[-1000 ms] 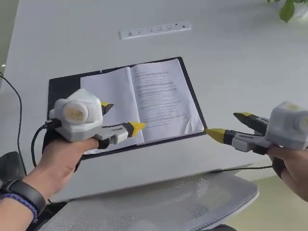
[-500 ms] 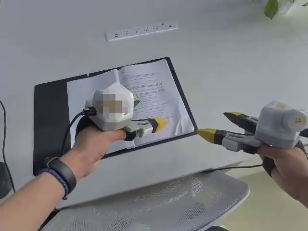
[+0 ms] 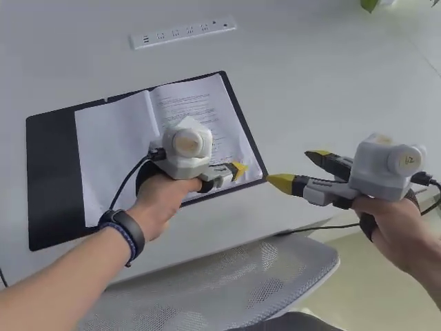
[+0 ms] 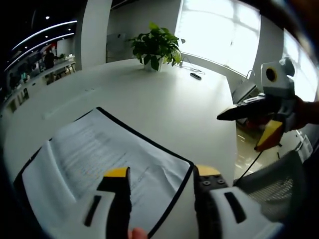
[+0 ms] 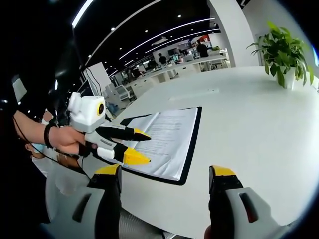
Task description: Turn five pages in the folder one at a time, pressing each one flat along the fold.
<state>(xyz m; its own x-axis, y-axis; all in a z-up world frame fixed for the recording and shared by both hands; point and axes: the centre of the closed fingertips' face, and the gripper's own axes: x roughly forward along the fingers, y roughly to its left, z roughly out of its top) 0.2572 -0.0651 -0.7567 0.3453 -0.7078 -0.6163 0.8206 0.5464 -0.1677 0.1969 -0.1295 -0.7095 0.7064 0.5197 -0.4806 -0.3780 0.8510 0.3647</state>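
Observation:
An open folder (image 3: pixel 48 172) with a black cover lies on the white table. A blank page (image 3: pixel 114 148) is on its left and a printed page (image 3: pixel 200 110) on its right. My left gripper (image 3: pixel 233 170) hovers open over the printed page's near right corner (image 4: pixel 164 169), holding nothing. Its jaws frame that corner in the left gripper view (image 4: pixel 162 174). My right gripper (image 3: pixel 298 169) is open and empty, just right of the folder's near corner and off the table edge. It points left towards the left gripper (image 5: pixel 147 148) and the folder (image 5: pixel 169 134).
A white power strip (image 3: pixel 182 31) lies on the table beyond the folder. A grey mesh chair (image 3: pixel 227 283) sits below the table's near edge. A potted plant (image 4: pixel 155 47) stands at the far end of the table. A cable (image 3: pixel 324 227) runs under the right hand.
My left gripper has moved right, from near the fold to the printed page's near right corner. The right gripper has stayed beside the folder. The head camera has shifted.

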